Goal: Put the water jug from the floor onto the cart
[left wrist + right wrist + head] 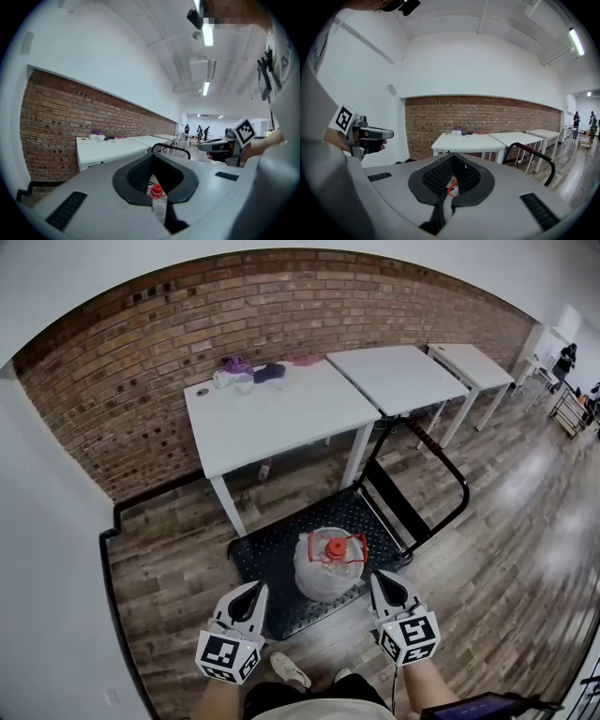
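The clear water jug (328, 563) with a red cap and red carry handle stands upright on the black deck of the cart (272, 554). My left gripper (255, 592) hangs just left of the jug and my right gripper (380, 579) just right of it; both are apart from the jug and shut on nothing. In the left gripper view the red cap (157, 191) shows through the gap behind the closed tips of the left gripper (153, 155). In the right gripper view a bit of red handle (451, 186) shows below the closed tips of the right gripper (453, 156).
The cart's black push handle (441, 484) rises at its right end. White tables (272, 413) stand along the brick wall behind the cart, with small items (248, 371) on the nearest. The person's shoes (291, 671) are on the wood floor at the cart's front edge.
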Tool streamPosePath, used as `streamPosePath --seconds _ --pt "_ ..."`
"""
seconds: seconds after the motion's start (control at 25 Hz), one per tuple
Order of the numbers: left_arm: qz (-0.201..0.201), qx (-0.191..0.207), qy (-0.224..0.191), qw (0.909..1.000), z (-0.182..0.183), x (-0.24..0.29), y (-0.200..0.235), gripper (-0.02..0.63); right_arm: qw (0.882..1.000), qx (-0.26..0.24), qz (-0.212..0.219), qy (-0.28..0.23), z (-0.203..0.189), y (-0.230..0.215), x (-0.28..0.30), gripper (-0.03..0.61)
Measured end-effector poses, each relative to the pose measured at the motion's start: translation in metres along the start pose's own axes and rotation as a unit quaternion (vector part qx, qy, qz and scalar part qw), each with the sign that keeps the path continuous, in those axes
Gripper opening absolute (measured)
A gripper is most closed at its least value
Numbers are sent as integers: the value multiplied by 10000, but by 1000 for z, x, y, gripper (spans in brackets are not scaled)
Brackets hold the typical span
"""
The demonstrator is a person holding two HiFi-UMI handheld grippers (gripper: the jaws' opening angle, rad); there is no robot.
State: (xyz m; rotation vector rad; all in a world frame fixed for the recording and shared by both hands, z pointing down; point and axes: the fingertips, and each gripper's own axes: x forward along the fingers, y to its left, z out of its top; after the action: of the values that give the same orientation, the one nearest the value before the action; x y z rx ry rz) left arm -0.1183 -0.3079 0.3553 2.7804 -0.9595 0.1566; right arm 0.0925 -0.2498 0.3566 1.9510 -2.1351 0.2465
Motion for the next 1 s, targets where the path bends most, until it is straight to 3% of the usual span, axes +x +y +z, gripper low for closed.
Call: streamPosePath --seconds 0.32,0.52,0.64,1.0 --pt "44 -96 -129 9999 -1 -20 -58 -2 9997 71 76 -207 -4 -19 -56 2" --pt "155 37 -130 9998 0 -34 -118 -2 9989 18 279 -375 -3 -35 -104 2" --pt "137 16 -212 9997 1 -44 -152 -2 9986 -46 177 -492 -3 -51 -137 2" --pt "175 121 -444 9988 11 -68 -175 -2 9978 93 0 -652 -1 -70 -187 0"
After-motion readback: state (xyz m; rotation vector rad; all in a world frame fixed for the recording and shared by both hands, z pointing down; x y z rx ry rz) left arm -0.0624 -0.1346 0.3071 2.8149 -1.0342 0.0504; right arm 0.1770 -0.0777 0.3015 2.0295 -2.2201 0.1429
